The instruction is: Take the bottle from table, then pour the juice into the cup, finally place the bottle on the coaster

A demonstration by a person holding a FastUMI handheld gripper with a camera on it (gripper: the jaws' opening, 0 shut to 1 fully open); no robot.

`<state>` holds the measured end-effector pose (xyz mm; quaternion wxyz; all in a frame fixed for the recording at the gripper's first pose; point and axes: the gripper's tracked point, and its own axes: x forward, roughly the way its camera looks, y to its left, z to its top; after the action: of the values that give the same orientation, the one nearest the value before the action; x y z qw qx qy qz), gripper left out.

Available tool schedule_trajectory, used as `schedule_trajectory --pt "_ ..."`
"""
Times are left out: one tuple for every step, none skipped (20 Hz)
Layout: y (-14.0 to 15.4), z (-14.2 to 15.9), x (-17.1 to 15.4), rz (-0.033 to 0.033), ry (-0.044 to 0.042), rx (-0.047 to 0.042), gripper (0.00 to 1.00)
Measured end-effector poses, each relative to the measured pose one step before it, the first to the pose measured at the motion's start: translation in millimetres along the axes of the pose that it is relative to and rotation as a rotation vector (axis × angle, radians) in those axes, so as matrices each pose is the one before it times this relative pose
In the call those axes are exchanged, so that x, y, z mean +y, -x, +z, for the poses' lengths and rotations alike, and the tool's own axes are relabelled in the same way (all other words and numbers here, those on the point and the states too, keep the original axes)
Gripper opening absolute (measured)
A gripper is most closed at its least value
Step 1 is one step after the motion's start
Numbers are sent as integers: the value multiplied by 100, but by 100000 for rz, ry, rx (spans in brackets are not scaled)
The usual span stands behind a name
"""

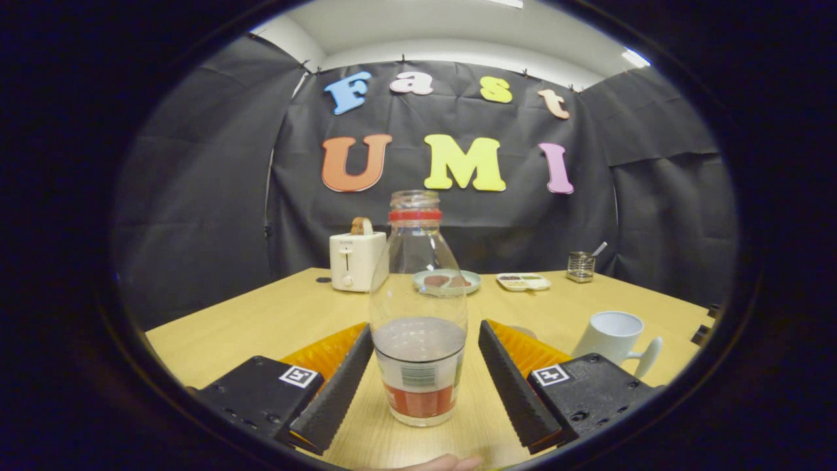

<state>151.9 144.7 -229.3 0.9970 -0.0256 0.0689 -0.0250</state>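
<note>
while the tool (pixel 422 373) sits low over the table (pixel 261 320), these lines run near to far.
hand: a bit of a person's fingertip (pixel 444 463) shows at the very near edge, just below the bottle.
tool: spread wide, one finger on each side of the bottle; the left finger's far tip looks to be at the glass or just off it, the right finger stands clear with a gap, so it has no hold of anything.
bottle (pixel 418 314): clear glass, upright on the table between the fingers, no cap, red ring round the neck, labelled band at the bottom; liquid fills only the lower part.
cup (pixel 614 337): white mug, upright, just beyond the right finger, apart from the bottle, handle turned toward the right.
toaster (pixel 356 261): white, beyond the left finger, far side of the table, a slice of bread (pixel 361 226) poking out of the top.
plate (pixel 448 281): pale, behind the bottle and seen partly through it, brown food on it.
tray (pixel 523 282): small, white, right of the plate, dark bits in its sections.
holder (pixel 580 266): small mesh pot, farthest right, a utensil handle sticking out.
</note>
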Motion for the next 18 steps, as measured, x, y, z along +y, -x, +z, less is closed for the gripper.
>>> schedule_trajectory --pt "-325 -106 55 -99 496 293 100" --pt "-204 19 -78 -533 672 -164 100" --pt "-377 -83 -321 -1209 512 -222 100" --pt "-120 234 -251 -910 -298 -568 97" --pt "-22 91 -100 -748 -183 -554 92" --pt "-188 -183 -54 10 -773 1521 86" --pt "67 67 -59 -287 -866 -133 81" --pt "101 23 -4 732 -950 1177 80" --pt "250 411 160 1429 -1259 14 80" --pt "341 507 73 1066 -1862 334 79" --pt "348 542 -79 773 -2231 -143 79" --pt "354 669 48 918 -2286 -25 79" --pt "278 543 -66 682 -2534 152 79" --pt "192 581 -41 511 -2775 198 79" --pt "197 429 -229 -100 -3134 432 79" --pt "114 420 -158 227 -2965 265 79" --pt "40 387 -74 -37 -2383 271 79" --pt "54 246 -268 -169 -2310 746 79"
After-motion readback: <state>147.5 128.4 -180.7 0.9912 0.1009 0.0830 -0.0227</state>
